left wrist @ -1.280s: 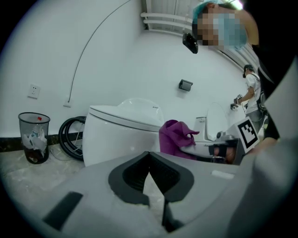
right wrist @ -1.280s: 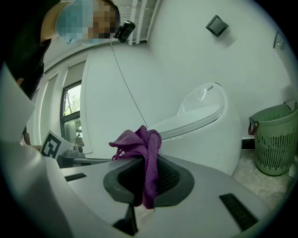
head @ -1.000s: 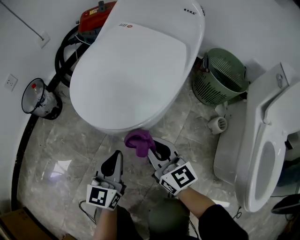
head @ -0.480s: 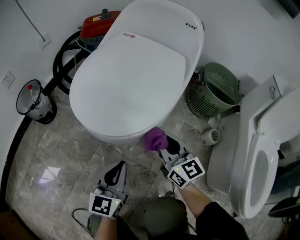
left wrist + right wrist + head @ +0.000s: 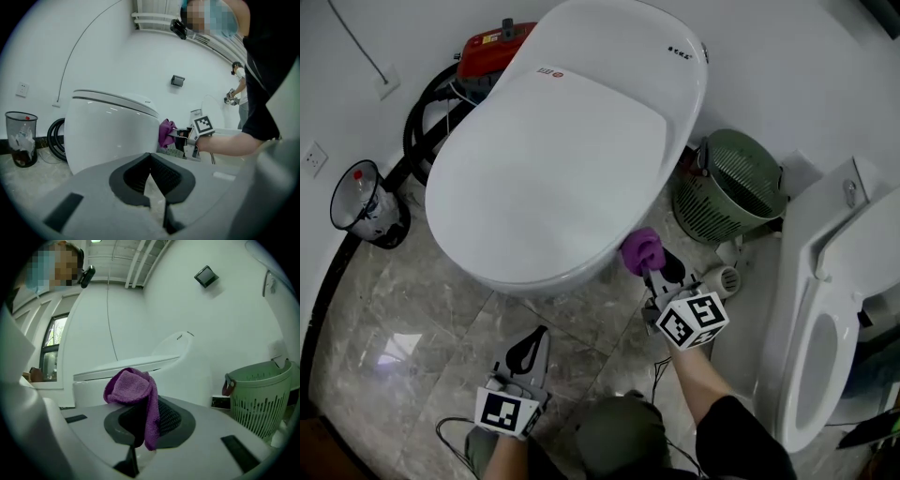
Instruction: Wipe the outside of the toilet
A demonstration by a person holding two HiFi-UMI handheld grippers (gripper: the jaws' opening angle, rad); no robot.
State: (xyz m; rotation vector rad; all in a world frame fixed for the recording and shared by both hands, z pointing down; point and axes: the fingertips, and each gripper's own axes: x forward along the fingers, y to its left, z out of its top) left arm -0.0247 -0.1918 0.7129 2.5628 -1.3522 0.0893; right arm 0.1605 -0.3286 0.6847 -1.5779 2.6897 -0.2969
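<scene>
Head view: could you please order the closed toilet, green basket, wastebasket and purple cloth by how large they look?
1. closed toilet, by far the largest
2. green basket
3. wastebasket
4. purple cloth, the smallest, though not far below the wastebasket

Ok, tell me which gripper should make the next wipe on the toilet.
Right. The right gripper is shut on the purple cloth beside the toilet; the left gripper is shut, empty, farther back over the floor.

1. The right tongs [image 5: 652,269] hold a purple cloth [image 5: 639,249] against the white toilet [image 5: 553,159], low on its side.
2. The left tongs [image 5: 528,352] hover over the marble floor [image 5: 412,309], apart from the bowl.
3. A green basket [image 5: 731,183] stands just beside.
</scene>
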